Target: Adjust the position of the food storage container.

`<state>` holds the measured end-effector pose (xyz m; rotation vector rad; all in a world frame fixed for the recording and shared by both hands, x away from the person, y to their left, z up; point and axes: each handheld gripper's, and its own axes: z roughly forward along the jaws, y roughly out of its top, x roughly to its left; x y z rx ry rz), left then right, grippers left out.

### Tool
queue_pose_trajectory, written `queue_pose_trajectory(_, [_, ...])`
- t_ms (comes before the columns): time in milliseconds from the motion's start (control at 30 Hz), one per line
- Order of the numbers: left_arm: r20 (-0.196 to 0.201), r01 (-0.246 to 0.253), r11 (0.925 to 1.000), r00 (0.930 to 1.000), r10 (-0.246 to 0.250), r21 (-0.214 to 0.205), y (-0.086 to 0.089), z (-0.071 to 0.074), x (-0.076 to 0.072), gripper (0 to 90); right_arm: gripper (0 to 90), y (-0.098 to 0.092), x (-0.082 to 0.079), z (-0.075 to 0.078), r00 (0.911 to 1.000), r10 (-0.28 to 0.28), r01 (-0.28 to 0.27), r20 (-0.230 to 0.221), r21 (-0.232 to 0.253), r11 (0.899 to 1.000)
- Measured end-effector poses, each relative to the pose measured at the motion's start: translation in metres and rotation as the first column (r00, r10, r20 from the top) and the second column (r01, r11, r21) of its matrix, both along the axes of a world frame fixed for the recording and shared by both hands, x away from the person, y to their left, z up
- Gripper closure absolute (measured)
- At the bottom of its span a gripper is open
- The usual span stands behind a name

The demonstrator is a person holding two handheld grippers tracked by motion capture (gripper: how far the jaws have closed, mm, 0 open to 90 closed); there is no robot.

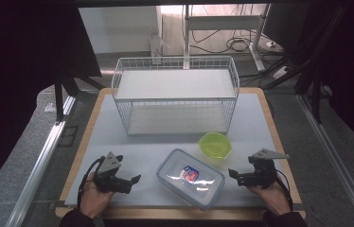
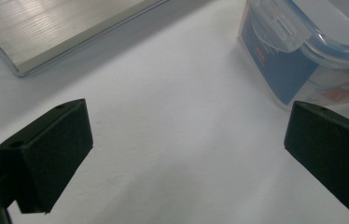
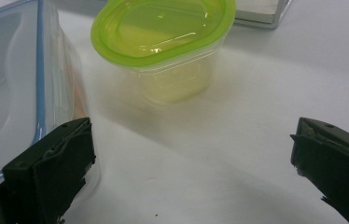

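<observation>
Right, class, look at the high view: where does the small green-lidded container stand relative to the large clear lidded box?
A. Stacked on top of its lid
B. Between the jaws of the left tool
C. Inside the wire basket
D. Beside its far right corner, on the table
D: the green-lidded container stands on the table by the far right corner of the clear box, in front of the wire basket.

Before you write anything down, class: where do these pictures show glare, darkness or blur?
High view: a white glare patch sits on the clear container's lid, and both side edges of the picture are dark. Left gripper view: the container at upper right is soft, out of focus. Right gripper view: the green-lidded tub carries bright highlights and casts a faint shadow on the table.
</observation>
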<state>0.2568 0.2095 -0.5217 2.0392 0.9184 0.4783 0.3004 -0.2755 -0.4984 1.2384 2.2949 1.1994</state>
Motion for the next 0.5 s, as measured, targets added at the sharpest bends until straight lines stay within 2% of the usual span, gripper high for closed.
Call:
queue_pose_trajectory(133, [0.006,0.01,0.9992,0.9999,-0.01,-0.039,0.0,-0.0002,0.0,1.3,0.0,0.0009,-0.0003,0.0015,1.0,-0.002,0.002,0.003,-0.019,1.0])
queue_pose_trajectory(233, [0.023,0.019,0.9994,0.9996,-0.018,-0.029,-0.0006,0.0004,-0.001,1.7,1.2,0.0019,-0.0004,0.0034,0.9997,-0.013,0.013,0.021,-0.039,0.999])
queue_pose_trajectory(500, [0.019,0.035,0.9994,0.9992,-0.034,-0.009,-0.0038,-0.0008,-0.0005,2.3,10.4,0.0025,0.0004,0.0052,0.9999,-0.009,0.009,0.009,-0.032,0.999])
